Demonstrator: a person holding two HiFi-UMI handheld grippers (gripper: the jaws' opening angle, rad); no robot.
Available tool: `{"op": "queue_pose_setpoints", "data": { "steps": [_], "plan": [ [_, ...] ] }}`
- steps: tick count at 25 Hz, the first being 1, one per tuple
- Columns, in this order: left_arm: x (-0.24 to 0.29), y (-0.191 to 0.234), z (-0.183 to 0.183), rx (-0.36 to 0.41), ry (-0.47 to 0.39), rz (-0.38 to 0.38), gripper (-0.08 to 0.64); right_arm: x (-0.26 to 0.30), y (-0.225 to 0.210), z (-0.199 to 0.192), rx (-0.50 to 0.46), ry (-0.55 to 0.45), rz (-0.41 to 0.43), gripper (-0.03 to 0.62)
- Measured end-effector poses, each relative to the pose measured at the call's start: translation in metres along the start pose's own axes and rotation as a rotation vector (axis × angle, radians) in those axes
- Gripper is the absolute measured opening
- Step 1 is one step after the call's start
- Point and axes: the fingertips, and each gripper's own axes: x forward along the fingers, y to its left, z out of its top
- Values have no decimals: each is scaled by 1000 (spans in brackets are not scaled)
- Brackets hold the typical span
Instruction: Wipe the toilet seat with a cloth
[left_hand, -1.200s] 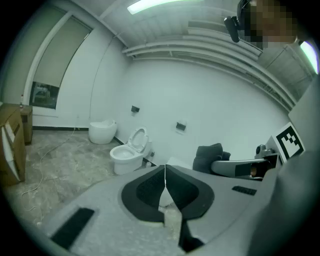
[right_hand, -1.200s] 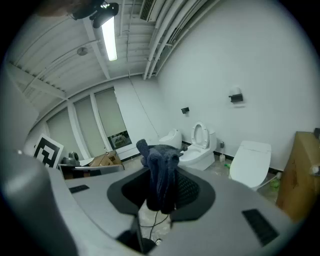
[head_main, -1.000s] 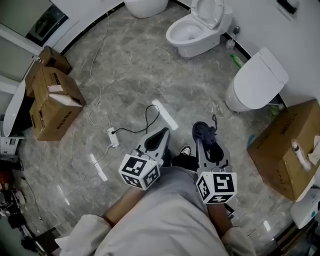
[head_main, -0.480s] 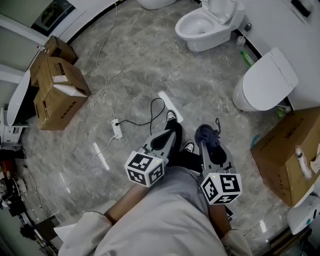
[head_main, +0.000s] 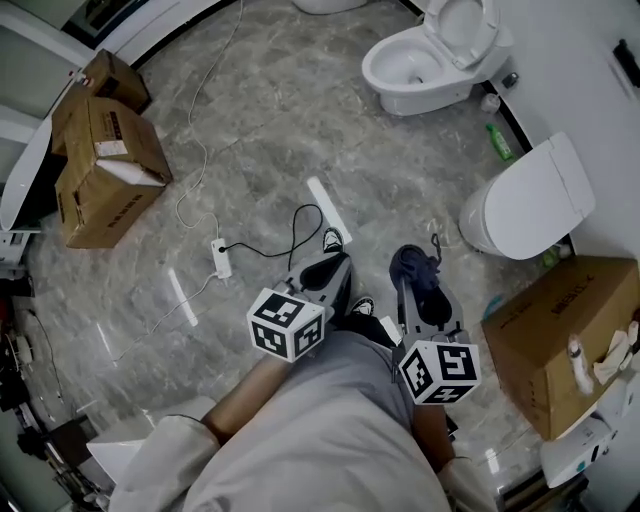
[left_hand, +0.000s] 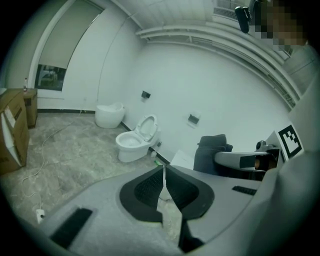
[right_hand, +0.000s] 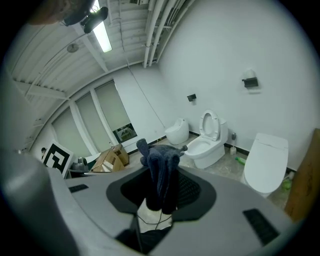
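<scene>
A dark blue cloth (right_hand: 160, 167) is pinched in my right gripper (head_main: 410, 268), bunched above its jaws; the cloth (head_main: 411, 266) shows in the head view too. My left gripper (head_main: 322, 270) is shut with nothing in it, its jaws meeting edge to edge (left_hand: 164, 181). A white toilet with its lid up (head_main: 432, 58) stands at the far wall, also seen ahead as the open toilet (right_hand: 208, 138). A second toilet with closed lid (head_main: 525, 200) sits to the right, nearer me. Both grippers hang at waist height, well short of either toilet.
Cardboard boxes (head_main: 100, 165) stand at the left, another box (head_main: 552, 338) at the right. A power strip and cable (head_main: 221, 256) lie on the marble floor before my feet. A green bottle (head_main: 500, 140) lies by the wall between the toilets.
The view has shifted forward and rightward as the person walks; toilets sit lower in frame. Both grippers keep their pose, cloth still held.
</scene>
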Motion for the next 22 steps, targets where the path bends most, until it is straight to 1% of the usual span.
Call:
{"op": "queue_pose_setpoints", "data": {
  "steps": [2, 3, 5, 7, 11, 14, 16, 19, 22],
  "plan": [
    [9, 15, 18, -22, -9, -6, 11, 23, 2, 17, -11, 7, 11, 115],
    [14, 22, 27, -48, -16, -19, 11, 35, 3, 24, -14, 11, 14, 115],
    [25, 33, 45, -118, -27, -67, 11, 57, 5, 37, -11, 18, 19, 115],
    [35, 45, 62, -151, -29, -96, 11, 79, 10, 49, -11, 26, 26, 115],
    [46, 74, 96, -126, -30, -111, 11, 120, 26, 75, -21, 36, 45, 117],
    [57, 88, 116, -102, 3, -189, 11, 150, 35, 94, -27, 33, 49, 118],
    [64, 99, 129, -88, 18, -216, 11, 170, 41, 107, -32, 32, 54, 118],
    [73, 122, 153, -56, -1, -190, 11, 197, 46, 123, -42, 32, 58, 118],
    [77, 145, 182, -18, -63, -137, 11, 218, 53, 137, -54, 32, 66, 117]
  ]
}}
